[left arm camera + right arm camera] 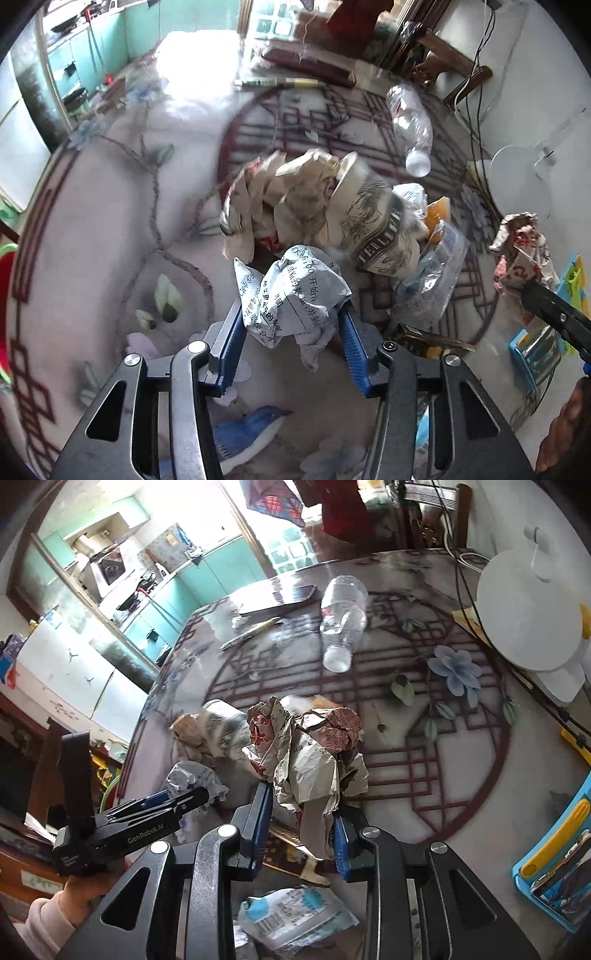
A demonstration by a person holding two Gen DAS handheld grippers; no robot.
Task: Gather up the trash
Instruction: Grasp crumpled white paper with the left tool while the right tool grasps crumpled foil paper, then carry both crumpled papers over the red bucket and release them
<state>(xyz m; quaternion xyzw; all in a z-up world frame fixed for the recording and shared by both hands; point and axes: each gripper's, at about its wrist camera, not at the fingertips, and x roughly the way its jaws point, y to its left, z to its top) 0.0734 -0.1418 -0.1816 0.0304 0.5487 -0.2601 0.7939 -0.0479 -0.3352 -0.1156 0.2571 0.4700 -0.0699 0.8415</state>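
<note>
1. while both my hands are loaded, the job looks only partly done: my left gripper (291,325) is closed on a crumpled printed paper ball (291,295), pinched between its blue pads.
2. my right gripper (301,818) is clamped on a crumpled wrapper wad (310,757), which sticks up ahead of its fingers.
3. just ahead of my left gripper lie a squashed paper cup (373,218) and more crumpled paper (273,199), heaped together on the table (92,229).
4. farther ahead, to the right, an empty plastic bottle (410,125) lies on its side, uncollected.
5. below my right gripper sit a plastic packet (295,912) and a dark flattened carton (284,849).
6. i see no bin, so i judge both wads still need dropping somewhere.
</note>
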